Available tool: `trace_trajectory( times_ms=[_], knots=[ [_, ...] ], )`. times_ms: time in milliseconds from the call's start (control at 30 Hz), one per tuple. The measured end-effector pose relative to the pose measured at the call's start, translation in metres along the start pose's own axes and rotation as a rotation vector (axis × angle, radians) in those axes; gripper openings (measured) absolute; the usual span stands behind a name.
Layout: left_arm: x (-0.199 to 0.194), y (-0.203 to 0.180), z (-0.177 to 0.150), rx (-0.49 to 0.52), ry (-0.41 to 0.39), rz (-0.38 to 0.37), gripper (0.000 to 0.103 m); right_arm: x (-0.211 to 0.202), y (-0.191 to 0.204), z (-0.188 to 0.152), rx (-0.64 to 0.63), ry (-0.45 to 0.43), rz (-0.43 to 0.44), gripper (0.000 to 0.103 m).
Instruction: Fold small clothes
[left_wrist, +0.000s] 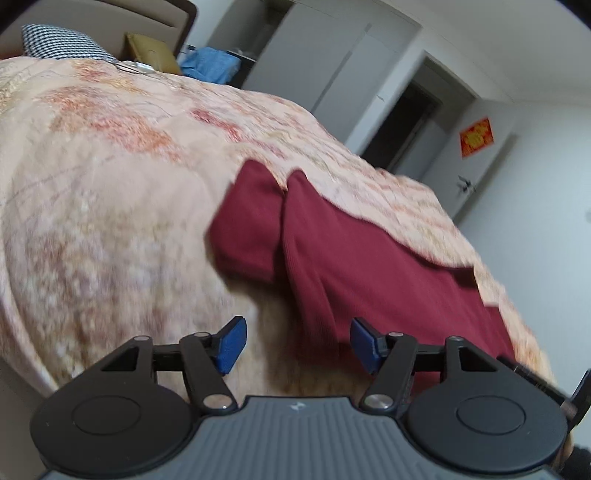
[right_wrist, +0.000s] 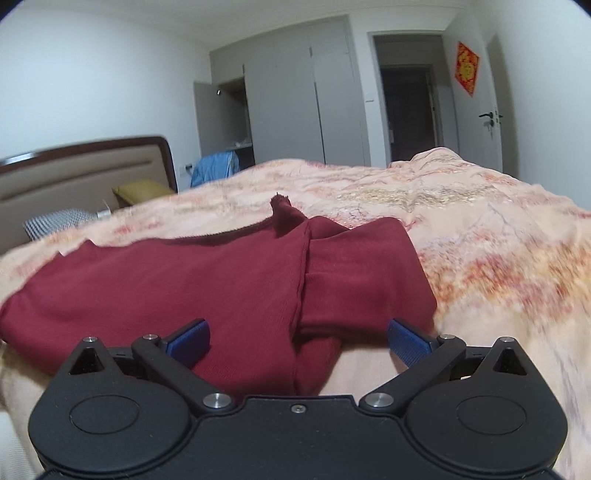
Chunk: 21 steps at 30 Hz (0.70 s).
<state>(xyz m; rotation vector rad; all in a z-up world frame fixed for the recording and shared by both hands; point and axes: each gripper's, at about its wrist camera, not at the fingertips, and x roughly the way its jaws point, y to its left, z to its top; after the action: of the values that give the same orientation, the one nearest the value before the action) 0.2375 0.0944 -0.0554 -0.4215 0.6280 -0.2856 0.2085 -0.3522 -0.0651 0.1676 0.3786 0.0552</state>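
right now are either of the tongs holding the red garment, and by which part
Nothing is held. Both the left tongs and right tongs stand open over the red garment's near edge.

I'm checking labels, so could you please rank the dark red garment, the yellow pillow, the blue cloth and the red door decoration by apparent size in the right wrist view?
1. dark red garment, nearest the camera
2. yellow pillow
3. blue cloth
4. red door decoration
The last three look close; distance makes ranking unsure.
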Motion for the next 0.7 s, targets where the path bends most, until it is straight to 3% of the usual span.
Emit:
trace_trajectory(
  times_ms=[33,133,167,267,433,567,700],
  knots=[
    [0.001,-0.001,-0.003,0.013,0.009,0.000,0.064,-0.003,0.001,-0.002,0.006,0.004,0.006,0.088],
    [0.007,-0.008,-0.005,0.065,0.051,-0.002,0.032,-0.011,0.005,-0.005,0.020,0.005,0.022,0.061],
    [0.007,-0.013,-0.005,0.096,0.054,0.000,0.024,-0.012,0.007,-0.004,0.022,0.006,0.024,0.046],
    [0.006,-0.031,0.002,0.204,0.052,0.029,0.011,-0.015,0.012,0.003,0.000,-0.001,-0.021,0.014],
    [-0.020,-0.052,0.025,0.312,-0.058,0.083,0.005,-0.020,0.008,0.007,0.022,0.007,-0.035,0.012],
    [-0.018,-0.046,0.010,0.330,-0.001,0.117,0.005,-0.017,0.011,-0.004,0.006,0.034,-0.052,0.012],
    [-0.012,-0.024,-0.010,0.226,0.040,0.131,0.005,-0.016,0.015,-0.005,-0.014,0.038,-0.061,0.012]
  ],
)
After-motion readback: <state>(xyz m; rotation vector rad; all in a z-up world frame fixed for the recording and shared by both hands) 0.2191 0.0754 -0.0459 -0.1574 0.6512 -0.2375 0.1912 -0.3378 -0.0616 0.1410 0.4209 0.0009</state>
